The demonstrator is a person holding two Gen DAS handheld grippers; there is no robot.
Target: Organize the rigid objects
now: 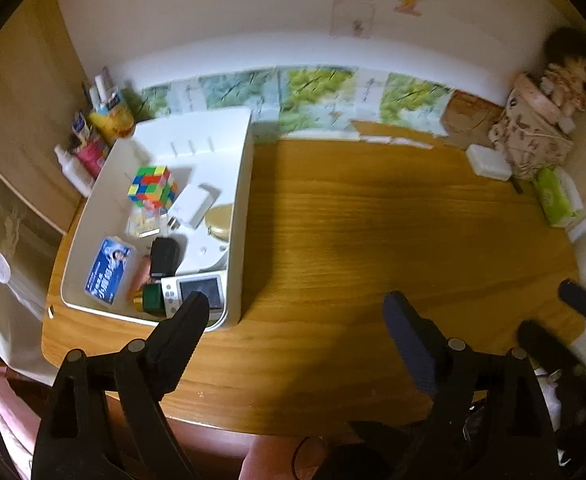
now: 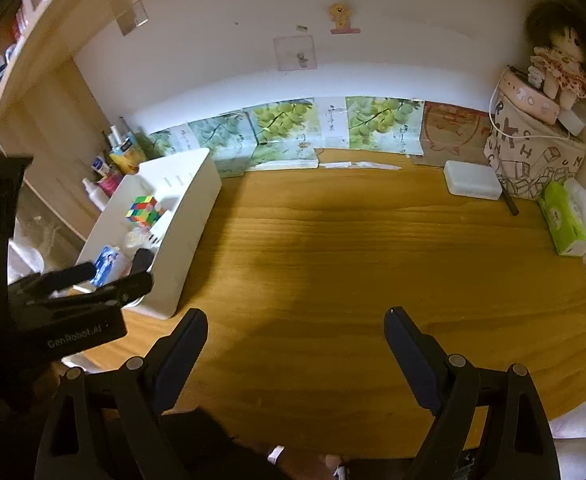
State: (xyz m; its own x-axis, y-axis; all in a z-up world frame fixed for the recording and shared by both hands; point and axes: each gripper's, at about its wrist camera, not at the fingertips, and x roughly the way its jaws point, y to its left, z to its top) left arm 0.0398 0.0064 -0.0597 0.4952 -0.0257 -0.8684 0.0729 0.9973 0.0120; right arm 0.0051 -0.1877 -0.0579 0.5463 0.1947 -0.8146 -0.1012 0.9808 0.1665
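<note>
A white bin (image 1: 241, 208) stands on the left of the wooden table (image 1: 373, 220); it also shows in the right wrist view (image 2: 191, 216). It holds a Rubik's cube (image 1: 152, 186), a white charger (image 1: 191, 206), a blue box (image 1: 107, 271), a black adapter (image 1: 164, 257), a small white device with a screen (image 1: 197, 292) and a gold round case (image 1: 220, 220). My left gripper (image 1: 297, 316) is open and empty, just right of the bin's near corner. My right gripper (image 2: 296, 332) is open and empty above bare table. The left gripper also shows in the right wrist view (image 2: 111, 270).
Bottles and tubes (image 1: 97, 128) crowd the back left corner. Grape-print boxes (image 2: 285, 132) line the wall. A white flat box (image 2: 472, 180), a green tissue pack (image 2: 567, 216) and a patterned box with a doll (image 2: 561, 60) sit at the right.
</note>
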